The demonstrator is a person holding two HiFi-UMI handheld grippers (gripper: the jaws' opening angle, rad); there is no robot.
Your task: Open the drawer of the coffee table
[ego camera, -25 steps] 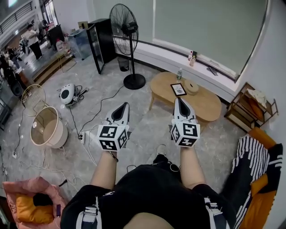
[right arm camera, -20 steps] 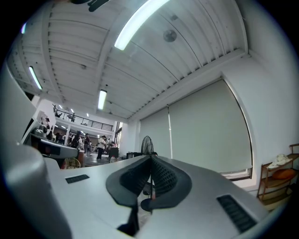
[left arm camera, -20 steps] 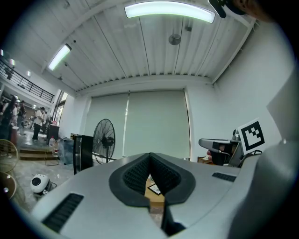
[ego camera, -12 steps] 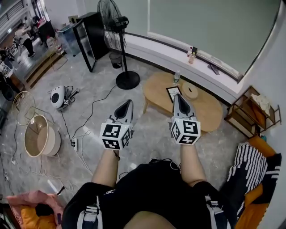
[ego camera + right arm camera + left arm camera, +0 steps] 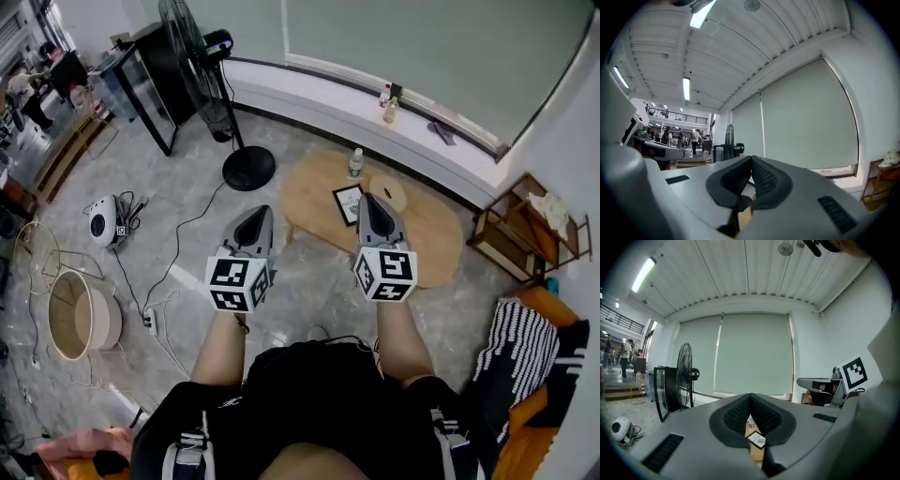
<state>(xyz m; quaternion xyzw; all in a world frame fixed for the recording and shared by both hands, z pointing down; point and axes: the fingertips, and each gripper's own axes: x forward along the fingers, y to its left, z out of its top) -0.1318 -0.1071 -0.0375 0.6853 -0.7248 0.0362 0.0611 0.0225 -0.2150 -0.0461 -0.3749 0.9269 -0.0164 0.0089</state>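
Observation:
The oval wooden coffee table (image 5: 427,234) stands on the grey floor ahead of me, below the window sill. No drawer front shows in any view. On its top are a small bottle (image 5: 355,164), a framed card (image 5: 348,203) and a round tan object (image 5: 390,191). My left gripper (image 5: 259,214) is shut and empty, out over the floor left of the table. My right gripper (image 5: 367,199) is shut and empty too, and overlaps the table's near edge in the head view. In the left gripper view the card (image 5: 756,440) and the bottle (image 5: 751,423) show below the shut jaws.
A standing fan (image 5: 201,62) with a round base (image 5: 247,169) is left of the table, with cables (image 5: 178,246) trailing across the floor. A wooden shelf (image 5: 530,225) and a striped cushion (image 5: 520,342) are at the right. A round basket (image 5: 80,314) and a white device (image 5: 102,218) lie far left.
I have moved forward: the coffee table is nearer and lower in the head view. Both grippers advanced with me and stayed shut. The right one now overlaps the table's edge.

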